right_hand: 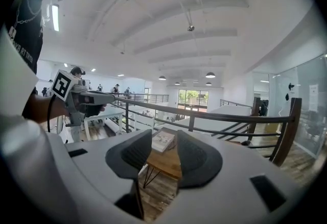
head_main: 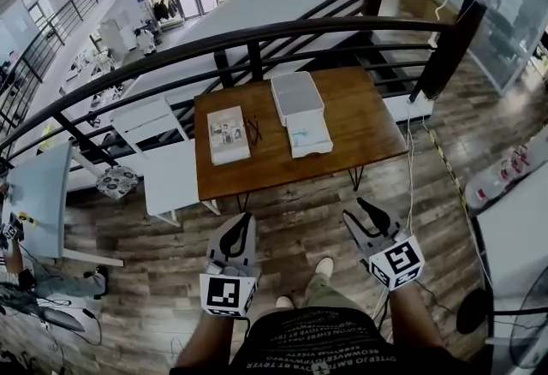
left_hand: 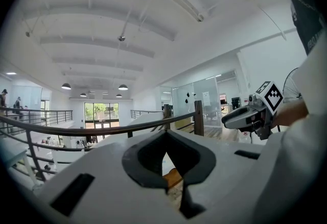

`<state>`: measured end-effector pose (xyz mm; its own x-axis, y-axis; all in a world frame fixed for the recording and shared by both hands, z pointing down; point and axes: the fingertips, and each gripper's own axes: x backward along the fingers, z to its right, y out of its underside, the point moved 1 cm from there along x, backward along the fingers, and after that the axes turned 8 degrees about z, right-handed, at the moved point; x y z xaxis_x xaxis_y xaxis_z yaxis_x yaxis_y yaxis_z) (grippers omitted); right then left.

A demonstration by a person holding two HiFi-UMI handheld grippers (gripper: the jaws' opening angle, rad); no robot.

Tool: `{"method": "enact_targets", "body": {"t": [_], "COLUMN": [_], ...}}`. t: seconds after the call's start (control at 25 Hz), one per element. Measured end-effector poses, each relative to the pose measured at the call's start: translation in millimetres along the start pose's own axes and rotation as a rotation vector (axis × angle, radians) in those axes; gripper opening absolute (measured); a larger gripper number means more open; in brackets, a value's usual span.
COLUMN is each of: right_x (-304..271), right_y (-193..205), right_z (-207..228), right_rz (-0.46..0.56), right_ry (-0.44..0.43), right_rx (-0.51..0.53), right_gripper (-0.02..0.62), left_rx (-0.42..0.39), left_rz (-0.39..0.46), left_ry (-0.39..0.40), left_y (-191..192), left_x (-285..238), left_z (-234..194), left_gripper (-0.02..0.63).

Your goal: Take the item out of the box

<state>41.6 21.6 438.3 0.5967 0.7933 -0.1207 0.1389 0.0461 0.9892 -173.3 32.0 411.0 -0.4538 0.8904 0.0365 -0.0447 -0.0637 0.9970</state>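
Note:
A white and grey box (head_main: pixel 299 111) lies on the wooden table (head_main: pixel 360 121) ahead of me, beside a flat printed pack (head_main: pixel 228 134) to its left. Both grippers hang low over the floor, well short of the table. My left gripper (head_main: pixel 243 221) points at the table with its tips together and nothing in them (left_hand: pixel 165 136). My right gripper (head_main: pixel 363 212) stands open and empty (right_hand: pixel 166 141). Between its pads I see the printed pack (right_hand: pixel 163 140) far off on the table (right_hand: pixel 166 162). Each gripper shows in the other's view: the right (left_hand: pixel 244 115) and the left (right_hand: pixel 99 98).
A black metal railing (head_main: pixel 257 32) runs behind the table, with a drop to a lower floor beyond. A small dark object (head_main: pixel 253 128) lies between pack and box. White desks (head_main: pixel 168 178) stand left of the table. Wooden floor (head_main: pixel 300 219) lies between me and the table.

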Motion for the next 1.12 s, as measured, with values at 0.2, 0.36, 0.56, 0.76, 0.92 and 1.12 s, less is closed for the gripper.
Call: {"method": "enact_targets", "body": {"t": [0.2, 0.36, 0.56, 0.76, 0.92, 1.12], "right_x": [-22, -38, -53, -60, -61, -60], "right_y": [3, 2, 4, 6, 0, -9], "right_z": [24, 45, 66, 94, 112, 133], "right_rz": [-0.006, -0.007, -0.008, 0.003, 0.017, 0.032], "right_ry": [-0.024, -0.04, -0.059, -0.08, -0.101, -0.122], "right_rx": [-0.004, -0.003, -0.006, -0.008, -0.004, -0.002], "right_gripper": [0.15, 0.148, 0.147, 0.147, 0.147, 0.147], "left_rx": [0.009, 0.005, 0.011, -0.001, -0.015, -0.021], "left_rz": [0.011, 0.019, -0.007, -0.007, 0.004, -0.006], "left_ry": [-0.013, -0.009, -0.034, -0.043, -0.059, -0.074], "left_y": [-1, 0, 6, 4, -5, -15], "left_x": [-34, -60, -83, -113, -129, -143], "left_z": [-1, -1, -5, 7, 16, 30], "left_gripper": [0.006, 0.006, 0.006, 0.006, 0.006, 0.006]}}
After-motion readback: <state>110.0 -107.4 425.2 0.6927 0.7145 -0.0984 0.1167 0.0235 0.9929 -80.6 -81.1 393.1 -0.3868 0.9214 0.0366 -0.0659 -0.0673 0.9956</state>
